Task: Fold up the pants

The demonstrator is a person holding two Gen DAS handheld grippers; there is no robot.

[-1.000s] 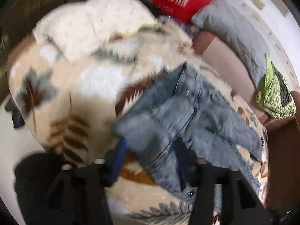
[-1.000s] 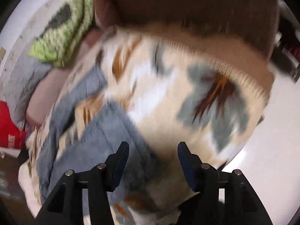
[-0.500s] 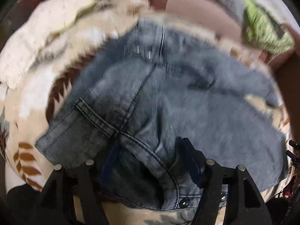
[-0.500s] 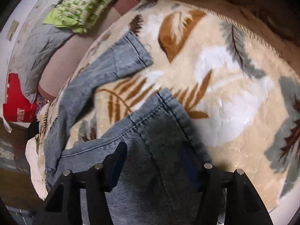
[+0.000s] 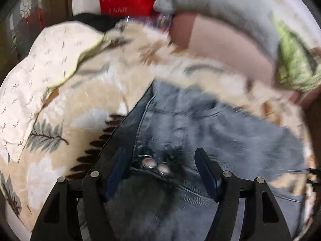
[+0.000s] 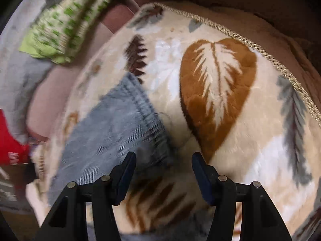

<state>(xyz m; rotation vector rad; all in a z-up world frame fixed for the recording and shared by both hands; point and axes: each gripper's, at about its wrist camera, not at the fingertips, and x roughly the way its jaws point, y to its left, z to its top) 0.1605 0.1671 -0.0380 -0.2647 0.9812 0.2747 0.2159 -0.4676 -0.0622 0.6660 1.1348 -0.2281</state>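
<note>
1. The faded blue denim pants (image 5: 200, 132) lay spread on the cream plush blanket with brown and grey leaf prints (image 5: 60, 120), waistband nearest the left tool (image 5: 160, 170).
2. The left tool stood released, jaws wide apart over the two metal waist buttons (image 5: 155, 165); half a second before it had been further along the seat of the pants, so it had pulled back toward the waistband.
3. The right tool (image 6: 162, 172) was also released and held nothing; one stitched leg hem (image 6: 144, 112) lay just beyond its jaws on the blanket, where earlier denim had filled the space under it.
4. Judged from this, both tools were lining up grips at waist and hem; no fold was made yet.
</note>
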